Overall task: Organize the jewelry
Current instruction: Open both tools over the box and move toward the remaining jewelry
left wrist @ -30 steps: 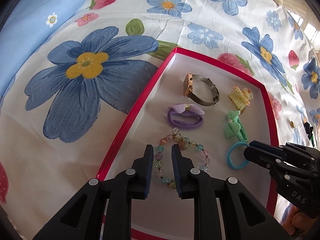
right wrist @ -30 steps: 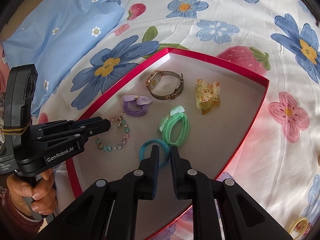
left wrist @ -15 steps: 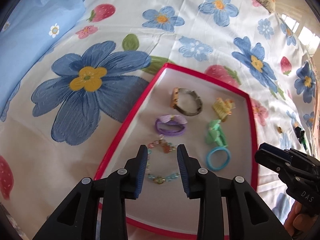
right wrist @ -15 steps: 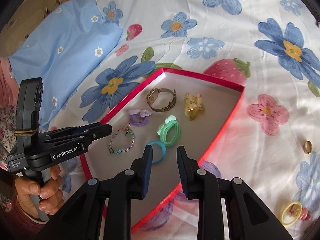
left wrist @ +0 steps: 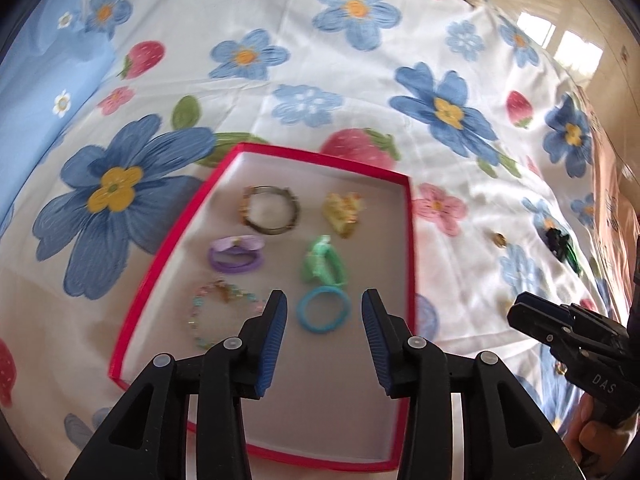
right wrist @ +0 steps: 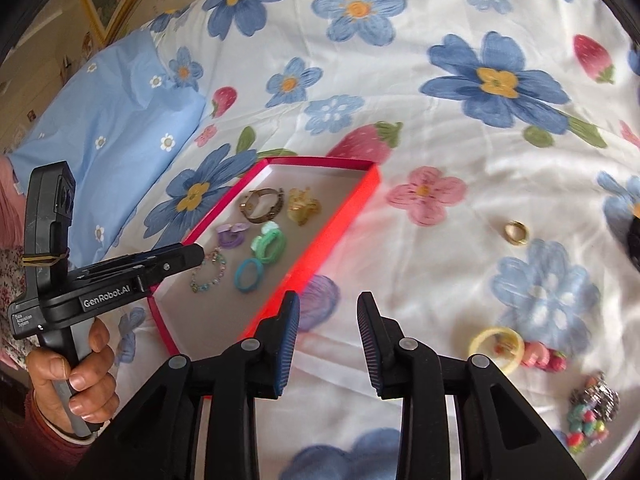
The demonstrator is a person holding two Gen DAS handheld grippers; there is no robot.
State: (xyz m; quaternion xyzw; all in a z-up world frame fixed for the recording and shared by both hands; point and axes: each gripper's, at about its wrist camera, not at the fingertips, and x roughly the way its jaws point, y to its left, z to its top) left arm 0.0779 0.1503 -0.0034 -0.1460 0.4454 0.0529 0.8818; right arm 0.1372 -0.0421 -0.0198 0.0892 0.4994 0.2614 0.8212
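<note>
Left gripper [left wrist: 323, 322]: my jaws have just been opening, nothing held.
Right gripper [right wrist: 327, 330]: likewise opening, empty.
Box [left wrist: 408, 240]: six pieces lie inside.
Ring [right wrist: 516, 233]: loose on the sheet [right wrist: 400, 80].
Risk: I could pinch cloth with it.

Each handheld unit is built as a matte black plastic two-finger gripper. On the left gripper [left wrist: 323, 322] the inner faces of the fingers [left wrist: 273, 338] are lined with ribbed blue pads, and round pale rivets are set at the linkage pivots. The same construction is seen on the right gripper [right wrist: 328, 334]. White lettering "GenRobot.AI" is printed on the side of the left unit, with a smaller white label behind it; a yellow-and-black band is wrapped round its upright rear block. "DAS" is marked on the right unit. A dark red knitted sleeve cuff [right wrist: 56, 428] is worn at the left hand [right wrist: 74, 376].
</note>
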